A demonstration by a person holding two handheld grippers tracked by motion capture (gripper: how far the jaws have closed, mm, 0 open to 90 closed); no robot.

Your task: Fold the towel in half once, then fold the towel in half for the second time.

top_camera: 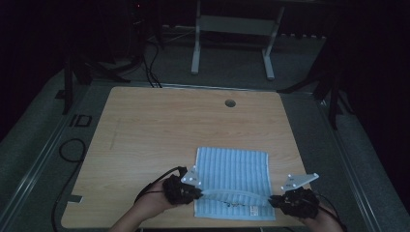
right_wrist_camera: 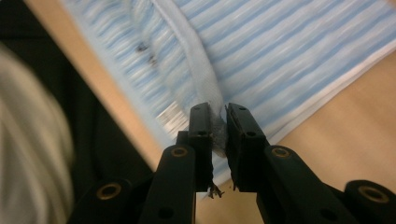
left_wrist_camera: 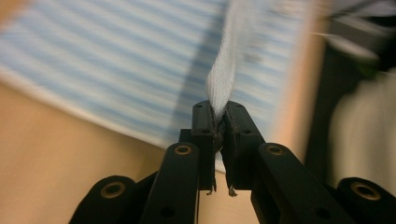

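Note:
A light blue striped towel (top_camera: 232,174) lies on the wooden table (top_camera: 159,130) near its front edge. Its near hem is lifted off the lower layer and stretched in a thin band (top_camera: 234,195) between the two grippers. My left gripper (top_camera: 197,193) is shut on the towel's left near corner; in the left gripper view the white hem (left_wrist_camera: 220,81) runs up out of the closed jaws. My right gripper (top_camera: 273,200) is shut on the right near corner, where the hem (right_wrist_camera: 201,70) bunches between the pads. A small label (top_camera: 252,210) shows on the lower layer.
A round cable hole (top_camera: 230,103) sits near the table's far edge. Black cables (top_camera: 72,150) loop on the floor at the left. A white metal frame (top_camera: 232,38) stands beyond the table. The table's front edge is just below the towel.

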